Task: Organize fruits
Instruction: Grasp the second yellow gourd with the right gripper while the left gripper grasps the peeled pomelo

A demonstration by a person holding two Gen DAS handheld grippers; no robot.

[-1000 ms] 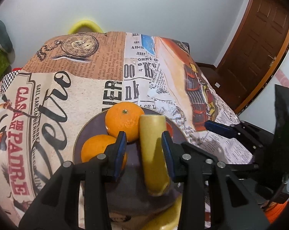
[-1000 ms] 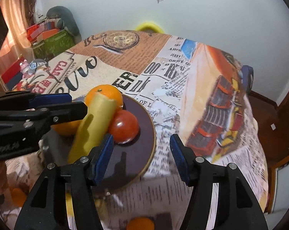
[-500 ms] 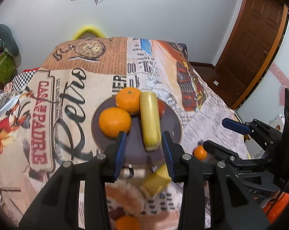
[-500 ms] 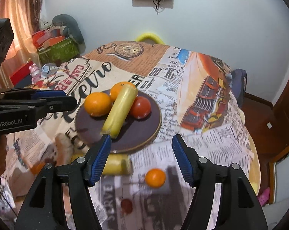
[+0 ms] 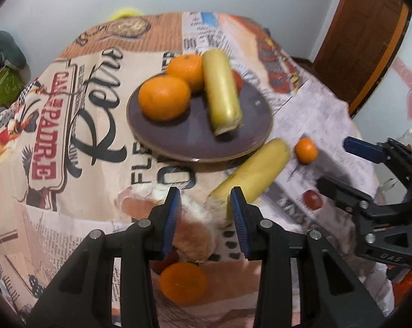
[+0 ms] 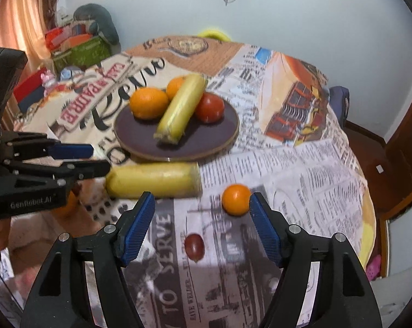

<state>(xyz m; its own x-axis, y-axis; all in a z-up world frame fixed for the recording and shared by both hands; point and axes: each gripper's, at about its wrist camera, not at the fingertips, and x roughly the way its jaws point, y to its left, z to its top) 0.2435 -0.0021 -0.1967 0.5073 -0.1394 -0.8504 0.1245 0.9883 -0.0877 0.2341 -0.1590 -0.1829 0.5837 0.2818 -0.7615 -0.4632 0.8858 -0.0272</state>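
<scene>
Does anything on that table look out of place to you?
Yes. The plate holds two oranges, a tomato and a yellow fruit, but more fruit lies loose on the tablecloth in front of it: another yellow fruit, a small orange, a grape and a larger orange.

We find the bench covered by a printed cloth of newspaper and retro motifs. Directly on it sits a dark round plate, with a yellow banana-like fruit lying just beside the plate's near rim. A small orange rests apart from that fruit, and a small dark red fruit lies nearer the bench edge. We also note a larger orange and a pale reddish item, too blurred to identify.
</scene>
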